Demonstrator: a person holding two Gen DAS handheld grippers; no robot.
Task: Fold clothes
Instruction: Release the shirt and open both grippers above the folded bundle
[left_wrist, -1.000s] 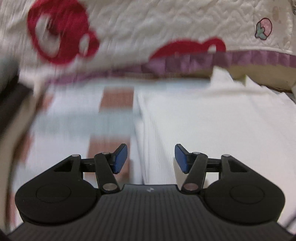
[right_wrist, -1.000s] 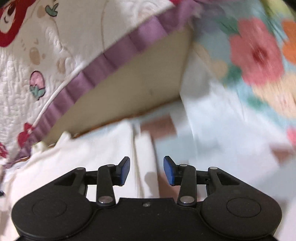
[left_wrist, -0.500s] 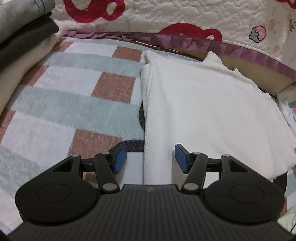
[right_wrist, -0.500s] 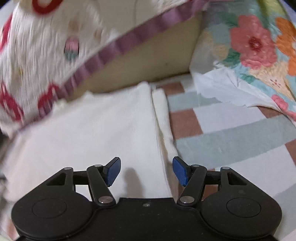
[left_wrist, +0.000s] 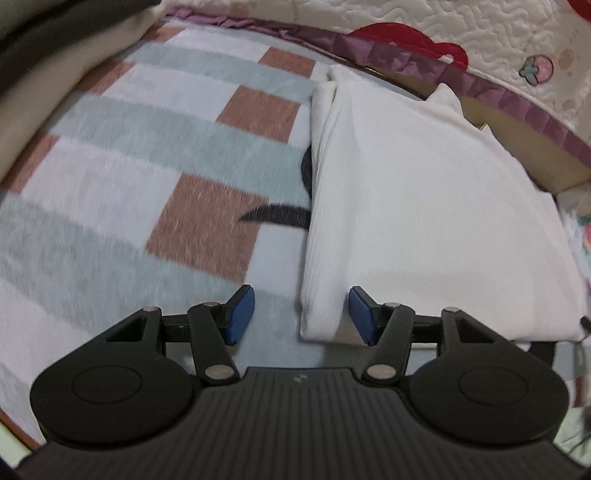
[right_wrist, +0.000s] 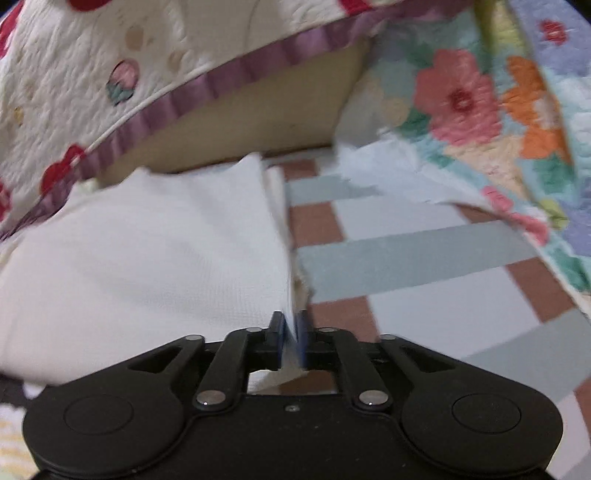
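Observation:
A white ribbed garment (left_wrist: 417, 206) lies folded lengthwise on a checked blanket (left_wrist: 155, 192). My left gripper (left_wrist: 301, 314) is open, its blue pads on either side of the garment's near left corner. In the right wrist view the same white garment (right_wrist: 155, 251) fills the left half. My right gripper (right_wrist: 291, 336) is shut on the garment's near right edge, with cloth pinched between the blue pads.
A quilted bedspread with red shapes and a purple ruffle (left_wrist: 480, 85) hangs along the far side. Stacked folded clothes (left_wrist: 55, 48) sit at the far left. A floral quilt (right_wrist: 498, 122) lies at the right.
My right gripper has closed on the garment's right edge. My left gripper has moved in to the garment's near left corner and stays open.

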